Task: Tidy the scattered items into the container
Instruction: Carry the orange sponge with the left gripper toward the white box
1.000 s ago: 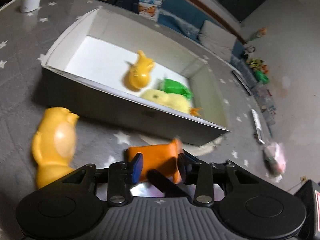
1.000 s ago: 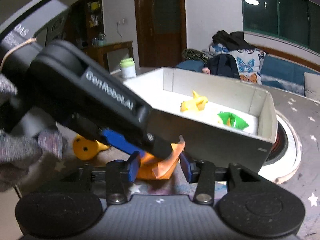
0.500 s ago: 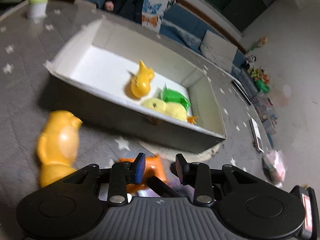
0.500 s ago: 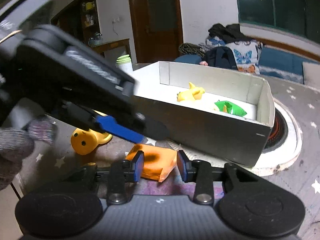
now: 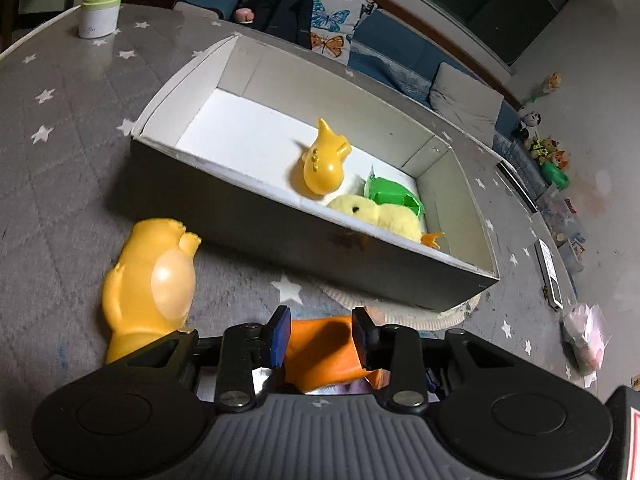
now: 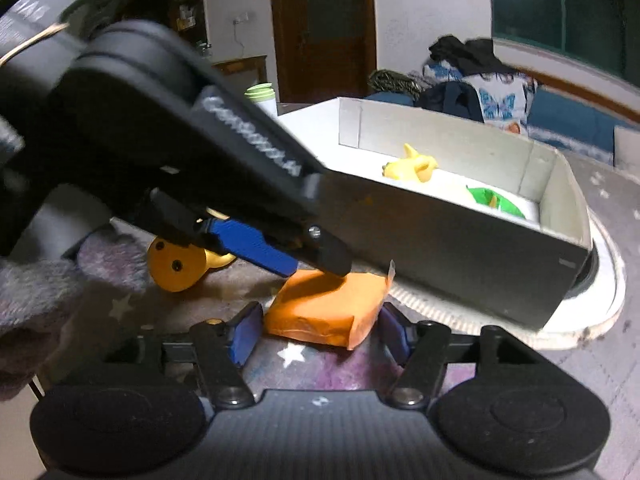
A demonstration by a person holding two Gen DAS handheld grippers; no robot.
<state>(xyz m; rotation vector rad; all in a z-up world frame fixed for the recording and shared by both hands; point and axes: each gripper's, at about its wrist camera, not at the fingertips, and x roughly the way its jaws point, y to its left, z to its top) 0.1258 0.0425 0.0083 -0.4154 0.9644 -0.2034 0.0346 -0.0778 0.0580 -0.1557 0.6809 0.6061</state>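
Left wrist view: the left gripper (image 5: 320,336) looks clamped on the orange packet (image 5: 320,350), pads pressed to both sides, just in front of the box (image 5: 280,216). Pickup step, I'd say; next up is lifting it over the near wall to join the toys already inside. Yellow figure toy (image 5: 150,284) lies beside it on the table.

Right wrist view: the right gripper (image 6: 318,330) is spread open around the same packet, fingers flanking it without squeezing.
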